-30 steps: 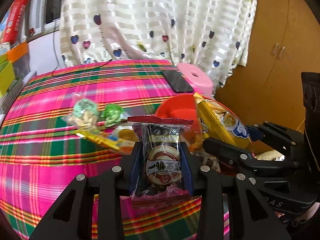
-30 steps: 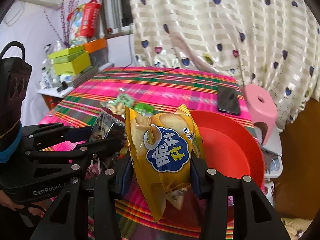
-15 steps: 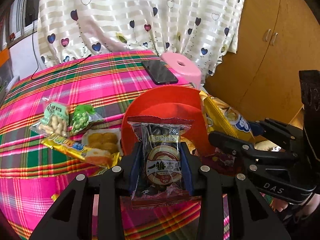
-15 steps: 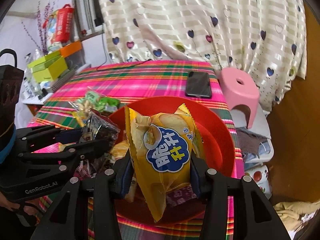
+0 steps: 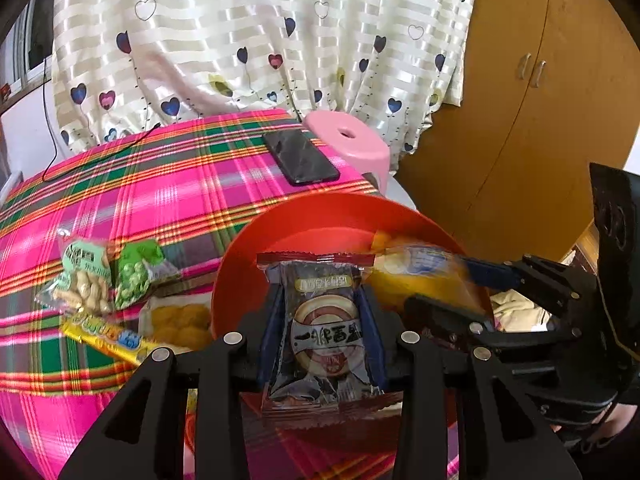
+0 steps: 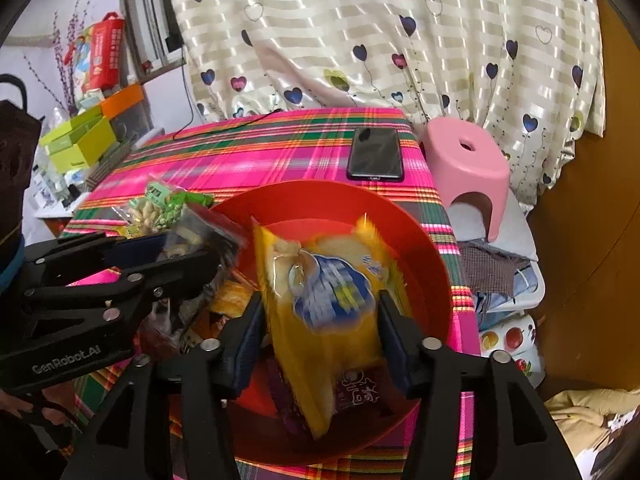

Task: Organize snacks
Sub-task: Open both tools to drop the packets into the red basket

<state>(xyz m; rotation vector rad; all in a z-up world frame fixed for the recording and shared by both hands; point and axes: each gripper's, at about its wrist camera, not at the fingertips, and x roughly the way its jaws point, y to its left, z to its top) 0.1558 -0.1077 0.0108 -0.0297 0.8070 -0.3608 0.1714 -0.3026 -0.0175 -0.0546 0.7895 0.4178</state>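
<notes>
1. your left gripper has its fingers clenched on a dark snack packet, which stands upright between the blue pads, over the near rim of the red bowl.
2. your right gripper has just been opening its fingers; the yellow chip bag sits between them, blurred, and there is a gap on both sides, so it reads as released (the pads do not press it).
3. the chip bag hangs tilted over the inside of the red bowl, its lower end down among other wrapped snacks lying on the bowl's floor.
4. the bowl sits on the bench, which wears a pink plaid cloth, close to its right-hand edge as the right wrist view shows it.
5. to the left of the bowl, loose on the cloth: a peanut packet, a green pea packet, a clear pack of yellow cakes touching the bowl's rim, and a long yellow bar.
6. a black phone lies flat beyond the bowl, well apart from the snacks; a pink stool stands just beside the bench.
</notes>
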